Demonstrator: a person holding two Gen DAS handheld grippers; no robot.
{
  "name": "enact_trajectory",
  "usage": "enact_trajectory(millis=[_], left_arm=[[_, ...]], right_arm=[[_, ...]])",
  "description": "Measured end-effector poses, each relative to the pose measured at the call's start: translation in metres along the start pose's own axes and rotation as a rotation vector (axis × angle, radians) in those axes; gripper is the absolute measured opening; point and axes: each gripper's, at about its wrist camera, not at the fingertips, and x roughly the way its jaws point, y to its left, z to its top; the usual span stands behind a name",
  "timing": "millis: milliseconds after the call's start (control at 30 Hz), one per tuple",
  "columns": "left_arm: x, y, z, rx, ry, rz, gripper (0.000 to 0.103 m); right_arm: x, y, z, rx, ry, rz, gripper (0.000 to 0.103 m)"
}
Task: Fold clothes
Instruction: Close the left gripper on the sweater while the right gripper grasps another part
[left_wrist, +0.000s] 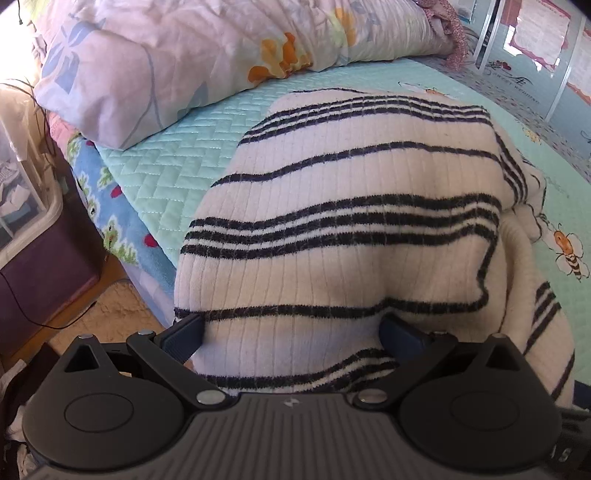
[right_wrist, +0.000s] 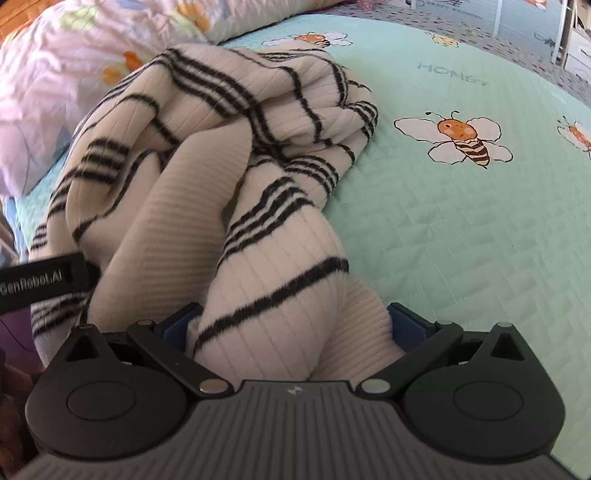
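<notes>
- Left wrist view: left hand-held gripper (left_wrist: 291, 334) has its blue-padded fingers (left_wrist: 184, 334) set wide, with a thick fold of the sweater (left_wrist: 343, 221) bunched between them; firm clamp or loose, cannot tell.
- Sweater is cream rib-knit, fuzzy, with dark stripes in single lines and triple bands; it lies mounded on the bed's quilted mint cover (left_wrist: 166, 173), near the bed's edge.
- Beyond the sweater: soft crumpled floral duvet (left_wrist: 177, 55), pale pink with orange and blue flowers. Beside the sweater, a printed bee (left_wrist: 570, 253) on the cover.
- Right wrist view: right hand-held gripper (right_wrist: 295, 328) also wide, fingers (right_wrist: 410, 325) either side of a rolled tube of sweater (right_wrist: 236, 147), probably a sleeve.
- Rest of the sweater is twisted in a loose heap ahead of the gripper.
- Black strap (right_wrist: 44, 280) marked "GenRobot.AI" lies against the sweater's near side.
- Beside the sweater, flat herringbone-stitched cover (right_wrist: 461, 240) with a bee (right_wrist: 460, 138) print.
</notes>
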Motion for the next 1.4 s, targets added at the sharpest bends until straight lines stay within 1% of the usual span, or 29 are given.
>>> enact_trajectory(millis=[67, 100, 133, 167, 233, 300, 333, 400, 467, 533, 567, 600, 633, 667, 733, 767, 800, 900, 933, 967, 1067, 1167, 1200, 1233, 1267, 1300, 1333, 1367, 1400], left_arm=[[-0.002, 0.002, 0.003, -0.017, 0.003, -0.001, 0.103], [-0.005, 0.005, 0.004, -0.035, -0.002, -0.013, 0.103], [-0.008, 0.008, 0.006, -0.054, -0.008, -0.025, 0.103], [-0.011, 0.012, 0.008, -0.072, -0.014, -0.037, 0.103], [-0.019, 0.02, 0.007, -0.109, -0.059, -0.053, 0.103], [-0.023, 0.025, 0.009, -0.124, -0.098, -0.047, 0.103], [-0.023, 0.026, 0.012, -0.123, -0.1, -0.044, 0.103], [-0.022, 0.024, 0.02, -0.095, -0.1, -0.037, 0.103], [-0.021, 0.022, 0.029, -0.05, -0.105, -0.03, 0.103], [-0.017, 0.015, 0.034, 0.025, -0.115, -0.017, 0.103], [-0.015, 0.014, 0.034, 0.05, -0.117, -0.016, 0.103], [-0.013, 0.013, 0.035, 0.075, -0.119, -0.016, 0.103], [-0.01, 0.012, 0.035, 0.093, -0.121, -0.014, 0.103], [-0.007, 0.011, 0.035, 0.11, -0.122, -0.012, 0.103], [-0.002, 0.011, 0.034, 0.127, -0.122, -0.015, 0.103], [0.001, 0.012, 0.034, 0.132, -0.12, -0.018, 0.103], [0.001, 0.012, 0.035, 0.131, -0.12, -0.02, 0.103], [-0.009, 0.014, 0.038, 0.107, -0.155, -0.054, 0.103], [-0.01, 0.012, 0.04, 0.122, -0.17, -0.06, 0.103], [-0.005, 0.009, 0.044, 0.142, -0.166, -0.051, 0.103], [0.016, 0.001, 0.051, 0.173, -0.113, -0.042, 0.103], [0.031, 0.001, 0.055, 0.144, -0.079, -0.069, 0.103], [0.035, 0.0, 0.055, 0.138, -0.07, -0.079, 0.103], [0.039, 0.0, 0.056, 0.131, -0.062, -0.089, 0.103], [0.041, -0.001, 0.056, 0.132, -0.062, -0.098, 0.103], [0.04, -0.002, 0.056, 0.14, -0.066, -0.121, 0.093], [0.039, -0.003, 0.056, 0.148, -0.071, -0.145, 0.082], [0.036, -0.007, 0.057, 0.154, -0.072, -0.179, 0.057], [0.031, -0.011, 0.058, 0.166, -0.073, -0.201, 0.046]], right_arm=[[-0.001, -0.001, 0.006, 0.003, 0.024, -0.002, 0.103], [-0.002, -0.003, 0.009, 0.02, 0.033, 0.001, 0.103], [-0.005, -0.005, 0.011, 0.045, 0.025, 0.013, 0.103], [-0.011, -0.007, 0.013, 0.074, 0.001, 0.032, 0.103], [-0.025, -0.011, 0.015, 0.115, -0.066, 0.086, 0.103], [-0.038, -0.013, 0.018, 0.131, -0.131, 0.152, 0.103], [-0.042, -0.014, 0.02, 0.13, -0.156, 0.181, 0.103], [-0.044, -0.011, 0.025, 0.111, -0.185, 0.22, 0.103], [-0.041, -0.005, 0.029, 0.08, -0.191, 0.256, 0.103], [-0.036, 0.002, 0.033, 0.049, -0.191, 0.285, 0.102], [-0.032, 0.005, 0.032, 0.033, -0.184, 0.283, 0.102], [-0.029, 0.009, 0.032, 0.02, -0.177, 0.278, 0.095], [-0.023, 0.01, 0.032, 0.009, -0.167, 0.274, 0.085], [-0.017, 0.009, 0.032, 0.003, -0.155, 0.274, 0.082], [-0.007, 0.005, 0.031, 0.005, -0.138, 0.279, 0.081], [-0.006, 0.003, 0.03, 0.007, -0.144, 0.278, 0.081], [-0.008, 0.002, 0.032, 0.005, -0.157, 0.277, 0.081], [-0.013, -0.002, 0.035, -0.002, -0.194, 0.273, 0.081], [-0.014, -0.003, 0.038, -0.009, -0.206, 0.268, 0.081], [-0.012, -0.003, 0.042, -0.018, -0.208, 0.26, 0.082], [0.005, -0.004, 0.057, -0.003, -0.169, 0.265, 0.085], [0.026, -0.002, 0.061, 0.026, -0.123, 0.274, 0.084], [0.032, -0.001, 0.06, 0.033, -0.111, 0.273, 0.074], [0.035, -0.001, 0.06, 0.041, -0.101, 0.281, 0.051], [0.036, 0.0, 0.06, 0.049, -0.093, 0.293, 0.041], [0.035, 0.0, 0.061, 0.052, -0.094, 0.296, 0.027], [0.032, 0.001, 0.061, 0.049, -0.102, 0.294, 0.023], [0.028, 0.002, 0.061, 0.046, -0.114, 0.293, 0.022], [0.023, 0.003, 0.061, 0.048, -0.128, 0.296, 0.02]])
